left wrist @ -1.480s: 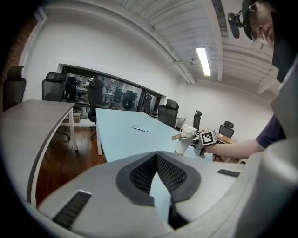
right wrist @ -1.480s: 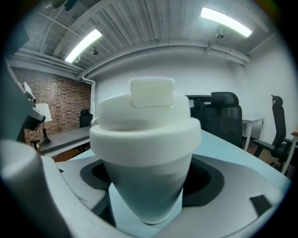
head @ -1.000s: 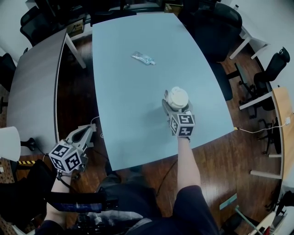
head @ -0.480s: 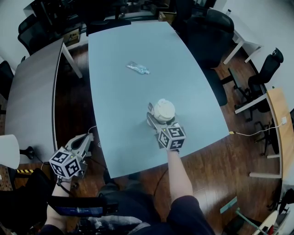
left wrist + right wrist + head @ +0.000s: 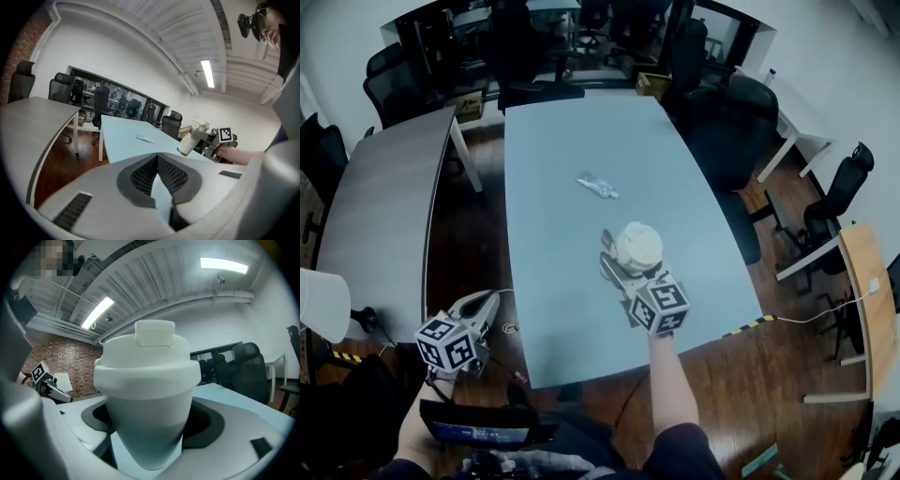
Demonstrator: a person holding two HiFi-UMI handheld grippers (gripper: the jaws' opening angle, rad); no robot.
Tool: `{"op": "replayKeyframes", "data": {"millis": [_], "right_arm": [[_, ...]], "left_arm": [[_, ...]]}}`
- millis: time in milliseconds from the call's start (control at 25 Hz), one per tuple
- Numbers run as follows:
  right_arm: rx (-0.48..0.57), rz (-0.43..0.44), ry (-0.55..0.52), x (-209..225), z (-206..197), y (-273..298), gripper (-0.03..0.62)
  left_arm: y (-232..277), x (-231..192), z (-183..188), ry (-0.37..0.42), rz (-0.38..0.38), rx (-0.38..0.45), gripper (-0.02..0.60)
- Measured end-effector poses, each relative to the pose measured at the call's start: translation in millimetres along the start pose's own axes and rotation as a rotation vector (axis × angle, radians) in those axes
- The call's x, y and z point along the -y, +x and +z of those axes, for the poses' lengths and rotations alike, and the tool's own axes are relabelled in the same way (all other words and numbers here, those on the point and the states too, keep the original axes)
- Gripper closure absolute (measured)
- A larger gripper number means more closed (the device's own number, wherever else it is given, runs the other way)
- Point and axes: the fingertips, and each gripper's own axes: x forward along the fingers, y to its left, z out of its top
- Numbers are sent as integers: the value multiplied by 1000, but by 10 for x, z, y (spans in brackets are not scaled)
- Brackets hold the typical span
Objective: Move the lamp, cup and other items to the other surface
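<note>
A white lidded cup (image 5: 637, 247) hangs above the pale blue table (image 5: 553, 253), with my right gripper (image 5: 623, 260) shut on it. In the right gripper view the cup (image 5: 147, 399) stands upright between the pads and fills the middle. The left gripper view shows that cup (image 5: 189, 140) clear of the tabletop. My left gripper (image 5: 483, 302) is shut with nothing in it, over the wooden floor left of the blue table; its jaws (image 5: 158, 176) meet. A white lamp shade (image 5: 319, 302) shows at the left edge.
A small clear packet (image 5: 597, 186) lies farther back on the blue table. A grey table (image 5: 380, 206) stands to the left across a strip of floor. Black office chairs (image 5: 727, 112) ring the far and right sides. A yellow-black strip (image 5: 741, 326) crosses the floor.
My right gripper has risen off the blue table with the cup in it. The left gripper has stayed near the table's left front corner.
</note>
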Motion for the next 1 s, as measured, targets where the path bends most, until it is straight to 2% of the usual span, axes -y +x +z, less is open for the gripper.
{"op": "replayKeyframes", "data": {"millis": [320, 560, 800, 1000], "right_arm": [[30, 186, -44, -776, 555, 215, 189], [44, 292, -46, -1325, 732, 486, 189], [45, 349, -61, -2211, 780, 743, 189], [70, 352, -66, -3164, 982, 956, 189]], "left_arm": [[-442, -161, 220, 17, 52, 76, 577], [-817, -382, 398, 28, 102, 141, 577], [-1458, -842, 468, 64, 125, 190, 577], [-2168, -1347, 671, 93, 93, 199, 577]]}}
